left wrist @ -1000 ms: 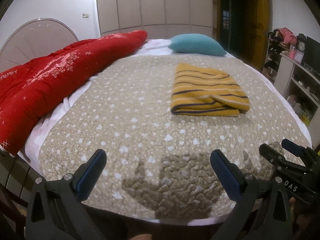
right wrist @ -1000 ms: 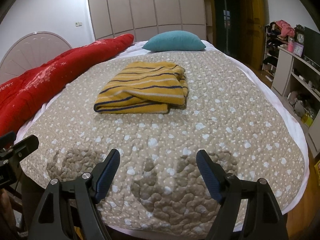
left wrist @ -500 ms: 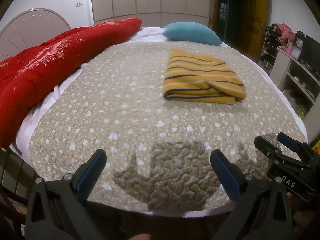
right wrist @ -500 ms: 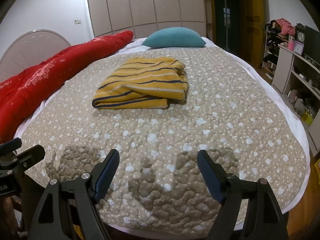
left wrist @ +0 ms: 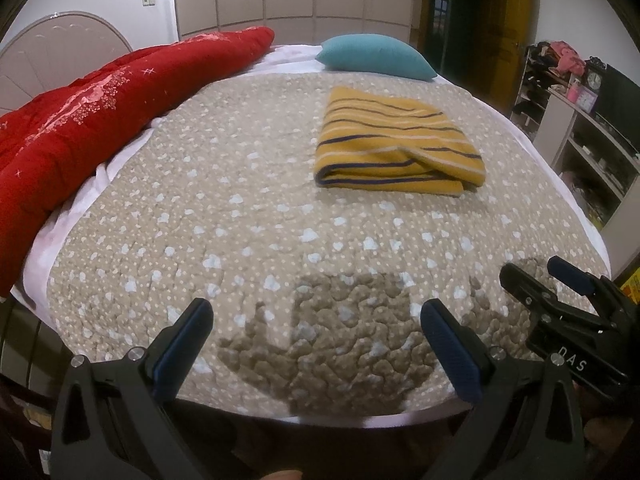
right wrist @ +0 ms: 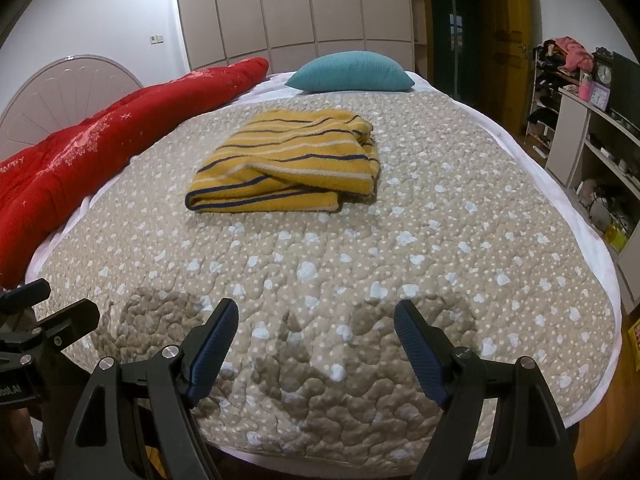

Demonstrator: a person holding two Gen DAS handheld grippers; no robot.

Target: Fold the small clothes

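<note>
Garment: a mustard-yellow knitted top with navy and cream stripes (left wrist: 396, 148) lies well ahead of both tongs on the beige quilted bedspread with white hearts (left wrist: 240, 216), right of centre for the left tongs, left of centre for the right.
Left tongs: the left gripper (left wrist: 316, 344) is spread wide, empty, hovering over the near edge of the bed.
Right tongs: the right gripper (right wrist: 316, 344) is likewise spread wide and empty, near the same edge.
Progress: the top already sits as a compact stacked rectangle; judging by that, folding looks nearly or fully done.
What is left: perhaps tidying the rumpled far corner.
Right view only: that bunched corner (right wrist: 362, 128) and the loose right edge.
Left view only: a neater profile.
Shared backdrop: red padded duvet (left wrist: 100, 120), teal pillow (left wrist: 372, 58).
</note>
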